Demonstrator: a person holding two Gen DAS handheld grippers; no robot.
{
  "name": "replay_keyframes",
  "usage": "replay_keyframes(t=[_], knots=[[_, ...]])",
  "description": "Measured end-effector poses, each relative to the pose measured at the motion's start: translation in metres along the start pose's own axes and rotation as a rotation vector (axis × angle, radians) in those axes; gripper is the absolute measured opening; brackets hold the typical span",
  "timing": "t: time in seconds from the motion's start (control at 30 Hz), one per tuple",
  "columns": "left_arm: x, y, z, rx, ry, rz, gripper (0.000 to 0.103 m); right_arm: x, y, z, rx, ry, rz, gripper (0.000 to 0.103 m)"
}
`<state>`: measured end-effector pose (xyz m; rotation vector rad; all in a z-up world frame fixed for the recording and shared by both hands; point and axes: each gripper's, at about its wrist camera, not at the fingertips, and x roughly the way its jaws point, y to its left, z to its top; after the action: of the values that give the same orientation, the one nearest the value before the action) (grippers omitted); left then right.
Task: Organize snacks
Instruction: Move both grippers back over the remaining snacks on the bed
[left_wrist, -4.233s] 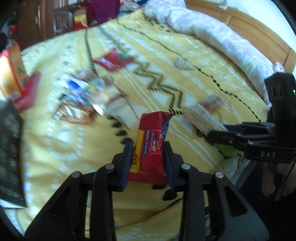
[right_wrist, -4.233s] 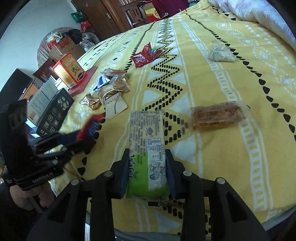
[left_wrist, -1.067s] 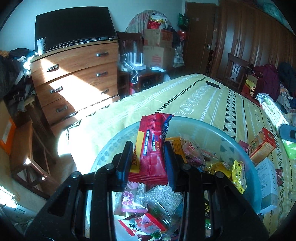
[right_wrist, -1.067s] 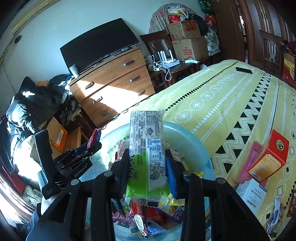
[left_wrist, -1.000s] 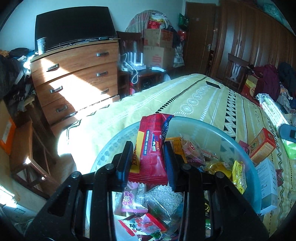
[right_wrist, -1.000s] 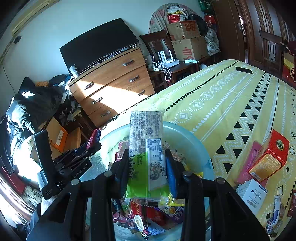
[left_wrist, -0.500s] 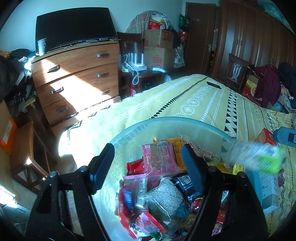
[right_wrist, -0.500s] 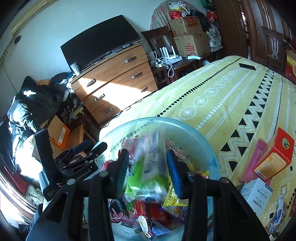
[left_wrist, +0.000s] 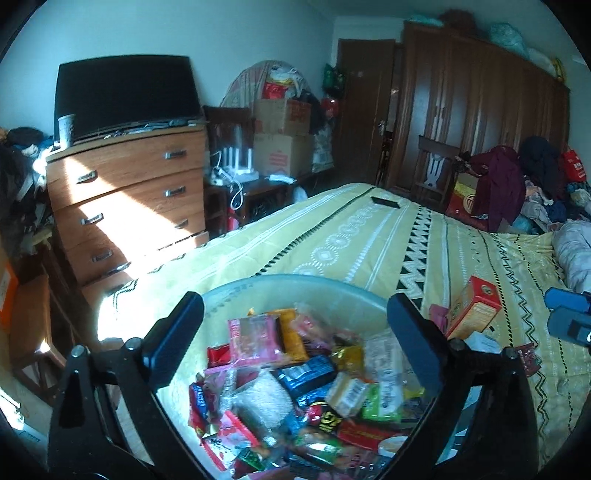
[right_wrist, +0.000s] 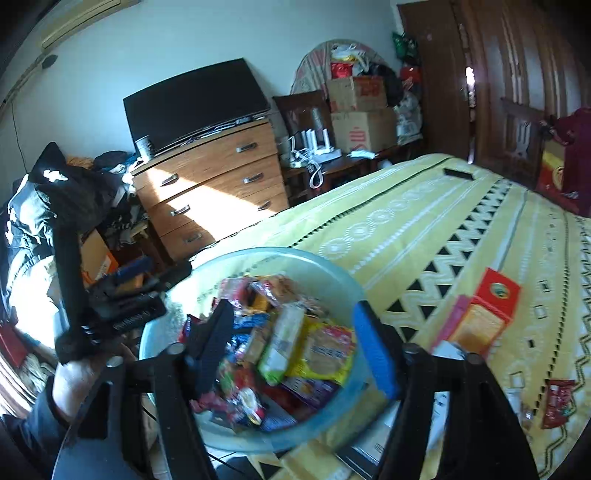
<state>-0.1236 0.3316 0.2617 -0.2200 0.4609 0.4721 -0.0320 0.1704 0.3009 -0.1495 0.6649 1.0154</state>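
I have both grippers, left (left_wrist: 295, 343) and right (right_wrist: 295, 343), spread wide and empty above the snack-filled bowl (right_wrist: 332, 269). The loose red packet (right_wrist: 557, 404) lies off to my right on the bedspread (right_wrist: 424, 206), nearer my right gripper.

Both wrist views close above the snack basin (left_wrist: 295, 291), facing dresser (right_wrist: 210, 184), right view somewhat blurred
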Motion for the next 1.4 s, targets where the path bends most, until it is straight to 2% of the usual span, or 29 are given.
replay_keyframes(t=[0.03, 0.17, 0.27, 0.33, 0.43, 0.5, 0.6, 0.67, 0.8, 0.93, 1.13, 1.3, 1.4], knots=[[-0.005, -0.011, 0.003, 0.019, -0.01, -0.017, 0.103, -0.011, -0.004, -0.004, 0.003, -0.014, -0.019, 0.09], [-0.024, -0.053, 0.007, 0.063, -0.042, -0.094, 0.103, -0.063, -0.026, -0.031, 0.026, -0.07, -0.09, 0.09], [-0.036, -0.088, 0.002, 0.1, -0.06, -0.165, 0.103, -0.101, -0.046, -0.062, 0.029, -0.106, -0.196, 0.095], [-0.043, -0.119, -0.008, 0.139, -0.049, -0.229, 0.103, -0.121, -0.063, -0.089, 0.04, -0.102, -0.272, 0.101], [-0.054, -0.169, -0.033, 0.193, -0.021, -0.348, 0.103, -0.144, -0.103, -0.139, 0.093, -0.034, -0.403, 0.103], [-0.063, -0.209, -0.059, 0.273, -0.001, -0.423, 0.103, -0.157, -0.135, -0.177, 0.169, 0.023, -0.467, 0.103], [-0.061, -0.267, -0.107, 0.43, 0.118, -0.517, 0.103, -0.176, -0.182, -0.239, 0.315, 0.092, -0.549, 0.103], [-0.052, -0.295, -0.138, 0.504, 0.183, -0.549, 0.103, -0.182, -0.207, -0.28, 0.413, 0.129, -0.575, 0.103], [-0.01, -0.329, -0.204, 0.557, 0.355, -0.53, 0.103, -0.178, -0.242, -0.341, 0.539, 0.194, -0.578, 0.103], [0.033, -0.341, -0.242, 0.583, 0.467, -0.437, 0.103, -0.162, -0.253, -0.357, 0.536, 0.22, -0.552, 0.103], [0.055, -0.355, -0.259, 0.587, 0.439, -0.369, 0.103, -0.14, -0.294, -0.363, 0.525, 0.189, -0.566, 0.103], [0.081, -0.36, -0.281, 0.562, 0.507, -0.342, 0.103, -0.122, -0.315, -0.371, 0.543, 0.194, -0.569, 0.103], [0.079, -0.357, -0.284, 0.527, 0.467, -0.348, 0.103, -0.114, -0.312, -0.372, 0.494, 0.209, -0.599, 0.103]])
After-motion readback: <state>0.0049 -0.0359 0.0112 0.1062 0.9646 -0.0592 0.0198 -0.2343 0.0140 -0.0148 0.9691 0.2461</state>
